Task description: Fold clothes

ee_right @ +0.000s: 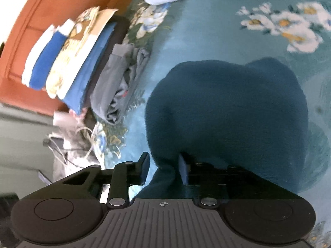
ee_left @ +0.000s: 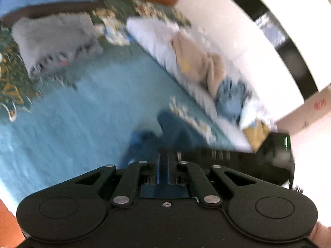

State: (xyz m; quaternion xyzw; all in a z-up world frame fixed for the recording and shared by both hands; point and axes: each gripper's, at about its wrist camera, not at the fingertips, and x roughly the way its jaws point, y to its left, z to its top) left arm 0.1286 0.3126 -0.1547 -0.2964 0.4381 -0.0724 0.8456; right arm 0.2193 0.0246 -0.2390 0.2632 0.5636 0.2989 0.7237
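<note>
A dark blue fleece garment (ee_right: 227, 113) hangs bunched above the teal floral bedspread (ee_right: 206, 31) and casts a shadow on it. My right gripper (ee_right: 164, 166) is shut on a fold of the garment's near edge, with cloth filling the gap between its fingers. In the blurred left wrist view, my left gripper (ee_left: 164, 161) is shut on another part of the same dark blue garment (ee_left: 169, 128), its fingers almost touching. The black body of the right gripper (ee_left: 258, 161) shows just right of it.
A folded grey garment (ee_right: 115, 82) (ee_left: 55, 39) lies beside a stack of folded clothes (ee_right: 68, 51) against an orange-brown wooden board (ee_right: 41, 10). Unfolded beige (ee_left: 196, 62) and light blue clothes (ee_left: 229, 99) lie on a white bolster (ee_left: 153, 39). Cables (ee_right: 82, 140) lie at the bed's edge.
</note>
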